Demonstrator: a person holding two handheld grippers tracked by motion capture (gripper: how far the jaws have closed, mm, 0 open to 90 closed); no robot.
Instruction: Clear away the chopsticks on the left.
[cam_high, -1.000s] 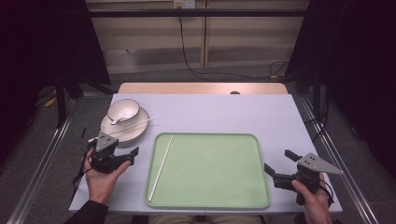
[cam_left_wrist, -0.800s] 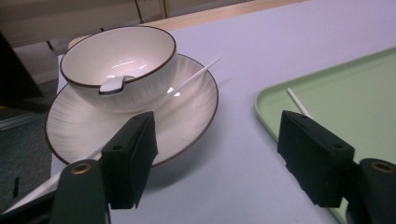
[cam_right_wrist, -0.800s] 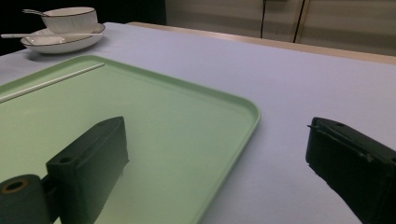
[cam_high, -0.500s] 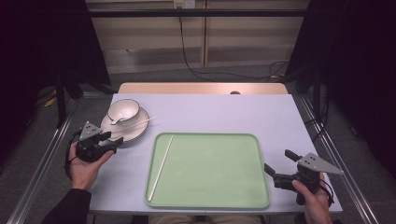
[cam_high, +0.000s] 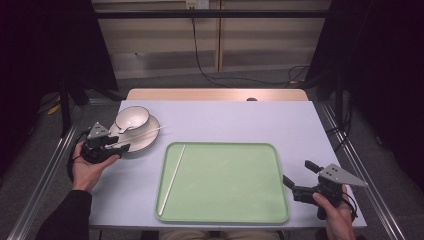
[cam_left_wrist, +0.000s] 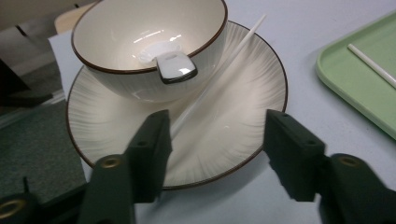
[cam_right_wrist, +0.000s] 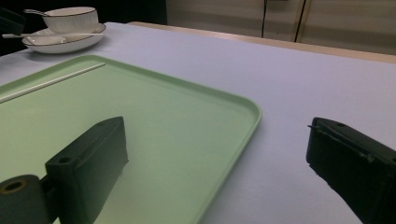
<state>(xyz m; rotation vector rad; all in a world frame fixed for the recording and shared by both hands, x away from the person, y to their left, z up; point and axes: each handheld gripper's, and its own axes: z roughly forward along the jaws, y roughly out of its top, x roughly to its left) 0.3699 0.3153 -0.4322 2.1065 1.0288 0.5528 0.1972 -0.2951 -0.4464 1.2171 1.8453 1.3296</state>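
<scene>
Left gripper (cam_left_wrist: 212, 154) had just been reopening a bit, jaws apart over the plate's (cam_left_wrist: 243, 126) near rim, nothing pinched. The white chopstick (cam_left_wrist: 219, 70) lay across that plate, probably grazing one jaw. Behind it sat the bowl (cam_left_wrist: 140, 42) with a spoon (cam_left_wrist: 175, 67). Right gripper (cam_high: 300, 181) hung open, well right of the plate.

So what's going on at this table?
A person holds a two-jaw gripper in each hand. The left gripper has its jaws open over the near rim of a plate, lined up with a white chopstick lying across it beside a bowl with a spoon in it. The jaws have just been moving, and nothing is gripped yet. A second chopstick lies on the green tray. The right gripper rests open by the tray's right edge.
</scene>
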